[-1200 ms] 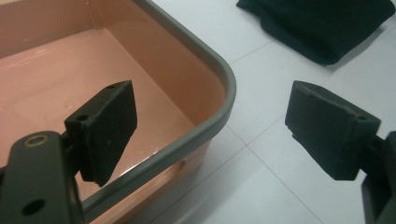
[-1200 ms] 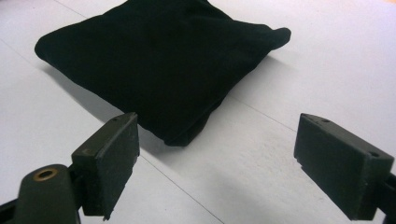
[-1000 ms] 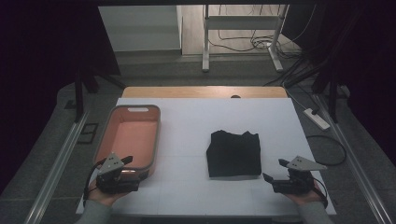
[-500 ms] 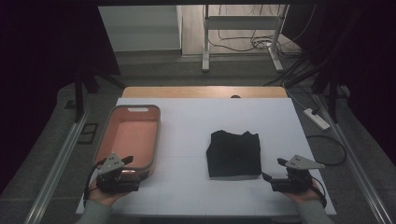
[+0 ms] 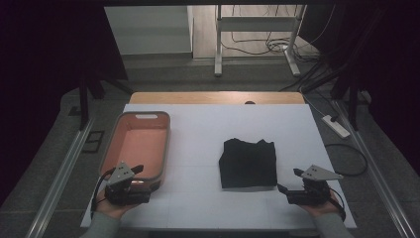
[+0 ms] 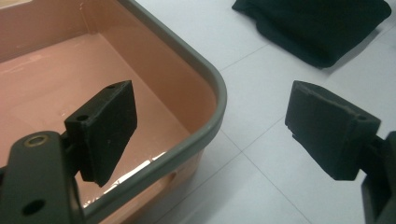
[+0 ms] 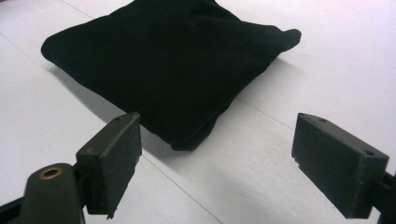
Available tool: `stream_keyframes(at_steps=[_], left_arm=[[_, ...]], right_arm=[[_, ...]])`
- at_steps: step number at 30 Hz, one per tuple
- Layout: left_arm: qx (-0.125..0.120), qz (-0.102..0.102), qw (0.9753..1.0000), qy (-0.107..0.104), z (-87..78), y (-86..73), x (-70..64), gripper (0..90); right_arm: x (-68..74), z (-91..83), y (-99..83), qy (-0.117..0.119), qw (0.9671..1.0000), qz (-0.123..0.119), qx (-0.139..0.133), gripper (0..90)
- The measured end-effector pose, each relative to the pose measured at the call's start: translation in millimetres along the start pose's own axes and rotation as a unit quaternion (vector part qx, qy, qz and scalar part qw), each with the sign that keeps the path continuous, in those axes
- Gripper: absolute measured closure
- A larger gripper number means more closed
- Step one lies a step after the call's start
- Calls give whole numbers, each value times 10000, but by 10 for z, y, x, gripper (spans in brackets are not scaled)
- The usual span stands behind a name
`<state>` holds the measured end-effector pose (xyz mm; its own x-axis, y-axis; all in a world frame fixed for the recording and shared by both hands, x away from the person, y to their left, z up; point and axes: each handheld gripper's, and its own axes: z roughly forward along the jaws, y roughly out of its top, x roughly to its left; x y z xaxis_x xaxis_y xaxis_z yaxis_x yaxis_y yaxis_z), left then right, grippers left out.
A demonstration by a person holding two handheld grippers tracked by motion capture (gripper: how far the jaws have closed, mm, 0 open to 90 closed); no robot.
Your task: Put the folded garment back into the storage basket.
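A folded black cloth (image 5: 247, 162) lies flat on the white table (image 5: 208, 129), right of centre. A pink tub (image 5: 140, 148) with a grey rim stands at the left, nothing visible inside. My left gripper (image 5: 141, 184) is held at the tub's near right corner, open, its jaws straddling the tub's rim (image 6: 205, 135). The black cloth (image 6: 317, 23) appears far off in the left gripper view. My right gripper (image 5: 288, 184) is low near the cloth's front right corner, open with nothing between its jaws. The cloth (image 7: 173, 70) lies just ahead of the right gripper (image 7: 217, 154).
A wooden strip (image 5: 218, 97) runs along the table's far edge. A white power strip (image 5: 336, 126) and cables lie on the floor to the right. A metal stand (image 5: 257, 29) is beyond the table. White table surface stretches between tub and cloth.
My right gripper has drifted slightly left toward the cloth's corner. The left gripper, the tub and the cloth have stayed put.
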<state>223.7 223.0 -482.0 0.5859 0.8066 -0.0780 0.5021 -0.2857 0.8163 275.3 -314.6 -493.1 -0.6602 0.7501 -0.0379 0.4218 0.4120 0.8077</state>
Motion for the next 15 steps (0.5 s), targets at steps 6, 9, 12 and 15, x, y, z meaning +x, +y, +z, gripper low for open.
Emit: stream_keyframes(at_steps=[6, 9, 12, 15], left_arm=[[20, 24, 10000, -38, 47, 73, -21, 171], [19, 26, 10000, -58, 56, 96, -23, 172], [29, 26, 10000, -63, 66, 110, -25, 172], [34, 26, 10000, -55, 72, 130, -25, 172]], right_arm=[[3, 14, 3, -19, 10000, -9, 29, 169], [3, 23, 7, -39, 10000, -10, 34, 171], [7, 28, 9, -44, 10000, -13, 33, 171], [10, 23, 7, -34, 10000, -1, 20, 172]])
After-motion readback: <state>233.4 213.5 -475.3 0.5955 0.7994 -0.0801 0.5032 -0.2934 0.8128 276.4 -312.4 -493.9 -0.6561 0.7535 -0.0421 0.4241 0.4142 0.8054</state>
